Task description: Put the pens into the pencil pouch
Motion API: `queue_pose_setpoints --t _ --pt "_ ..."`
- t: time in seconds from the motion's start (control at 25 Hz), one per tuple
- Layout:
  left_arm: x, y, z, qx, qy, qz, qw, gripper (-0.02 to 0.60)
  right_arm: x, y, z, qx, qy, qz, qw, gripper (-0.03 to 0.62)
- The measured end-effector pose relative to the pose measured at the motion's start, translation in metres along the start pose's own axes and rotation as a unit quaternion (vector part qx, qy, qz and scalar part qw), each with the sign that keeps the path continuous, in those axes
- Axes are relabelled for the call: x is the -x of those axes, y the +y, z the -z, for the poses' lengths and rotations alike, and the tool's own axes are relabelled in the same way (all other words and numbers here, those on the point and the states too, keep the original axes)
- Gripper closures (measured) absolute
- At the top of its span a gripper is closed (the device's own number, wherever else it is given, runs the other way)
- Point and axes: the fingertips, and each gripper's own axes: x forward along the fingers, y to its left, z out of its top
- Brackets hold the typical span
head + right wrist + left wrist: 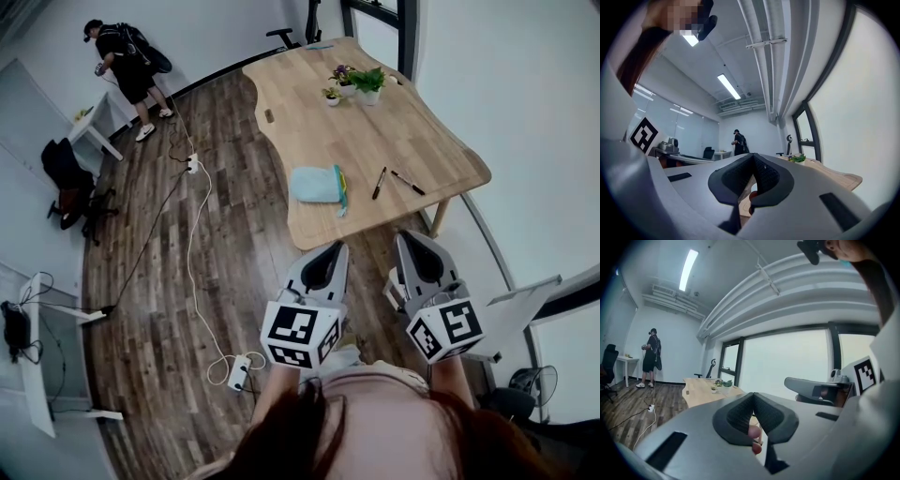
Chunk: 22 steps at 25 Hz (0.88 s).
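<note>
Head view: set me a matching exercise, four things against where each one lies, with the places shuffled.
1. light blue fabric pencil pouch
2. two black pens
3. small potted green plants
4. white power strip

A. on the dark wooden floor
B. far end of the light wooden table
C. near table edge, left of the pens
D. near table edge, right of the pouch

Pairs: 1-C, 2-D, 3-B, 4-A.

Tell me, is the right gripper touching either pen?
Apart. The head view shows the right gripper short of both pens, with a strip of bare tabletop between them.
</note>
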Motion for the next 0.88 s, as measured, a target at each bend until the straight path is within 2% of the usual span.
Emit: queue_pose_setpoints --t 0.28,0.52,0.88 --pt "-0.017 0.031 0.005 0.005 0.012 0.023 0.9996 0.580 -0.040 0.001 0.004 0.002 0.015 0.019 1.000 0.594" --pt "-0.035 0.055 0.012 0.006 0.029 0.025 0.9992 0.578 -0.066 -0.002 0.011 0.004 0.030 0.028 0.999 0.594" --pt "-0.074 0.079 0.021 0.035 0.045 0.023 0.9981 0.578 -0.099 -0.032 0.030 0.006 0.068 0.044 0.997 0.592"
